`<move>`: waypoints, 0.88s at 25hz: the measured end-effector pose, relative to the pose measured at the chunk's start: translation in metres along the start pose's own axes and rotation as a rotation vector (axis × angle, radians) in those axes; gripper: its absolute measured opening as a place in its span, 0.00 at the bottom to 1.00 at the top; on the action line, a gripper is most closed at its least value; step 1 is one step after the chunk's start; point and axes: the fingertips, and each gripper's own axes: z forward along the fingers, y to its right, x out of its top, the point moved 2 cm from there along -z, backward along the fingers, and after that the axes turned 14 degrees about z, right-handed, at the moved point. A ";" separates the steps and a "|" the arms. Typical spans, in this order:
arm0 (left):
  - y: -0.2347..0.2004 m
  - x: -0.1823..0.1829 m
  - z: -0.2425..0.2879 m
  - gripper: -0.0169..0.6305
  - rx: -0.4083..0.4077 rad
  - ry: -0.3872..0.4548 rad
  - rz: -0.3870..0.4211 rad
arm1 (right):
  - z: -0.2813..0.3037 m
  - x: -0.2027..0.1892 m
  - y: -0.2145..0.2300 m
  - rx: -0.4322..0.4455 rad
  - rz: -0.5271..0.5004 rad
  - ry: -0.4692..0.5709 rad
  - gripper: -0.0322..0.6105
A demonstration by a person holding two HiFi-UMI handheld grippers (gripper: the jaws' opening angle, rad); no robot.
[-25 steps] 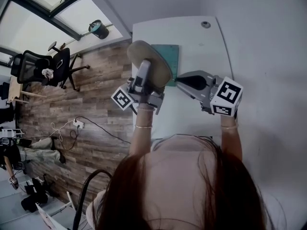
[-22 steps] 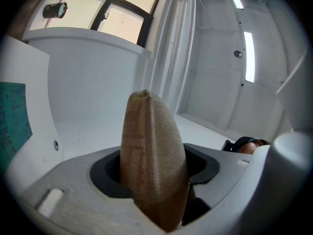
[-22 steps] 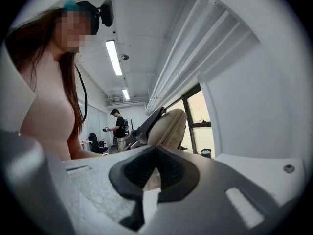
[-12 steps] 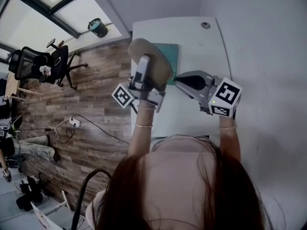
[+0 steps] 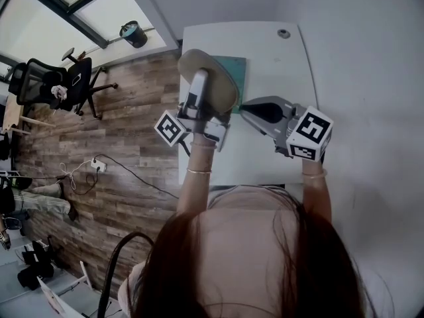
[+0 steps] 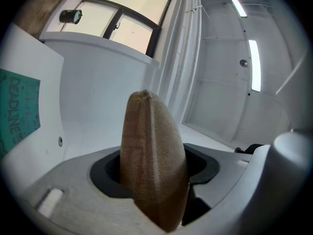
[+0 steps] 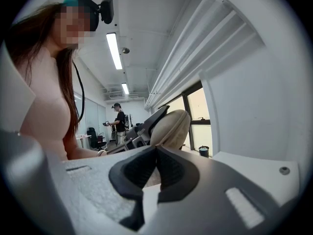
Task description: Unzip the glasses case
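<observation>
Jaws of left gripper point(image 5: 198, 93) clamp glasses case point(image 5: 222, 88) over white table point(image 5: 268, 55) beside wood floor point(image 5: 132, 144); jaws of right gripper point(image 5: 246, 110) together.

Table point(image 5: 278, 71): we find the right half and near edge bare, so tongs could pass there freely. A teal sheet point(image 5: 241, 78) lies flat toward the far left corner. A small round grommet point(image 5: 284, 34) sits by the far edge. The glasses case point(image 5: 222, 88), clamped in the left tongs point(image 6: 154, 170), hangs over the left edge, just beside the right tongs point(image 7: 156, 165), whose jaws are together. White walls close off the far and right edges.
</observation>
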 end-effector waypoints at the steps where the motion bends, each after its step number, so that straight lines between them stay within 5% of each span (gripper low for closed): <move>1: 0.000 0.001 -0.001 0.48 0.004 0.004 -0.004 | 0.001 0.000 -0.001 -0.001 0.002 -0.003 0.06; 22: -0.008 -0.004 -0.017 0.48 0.110 0.051 -0.038 | 0.010 -0.022 -0.013 0.017 0.027 -0.099 0.06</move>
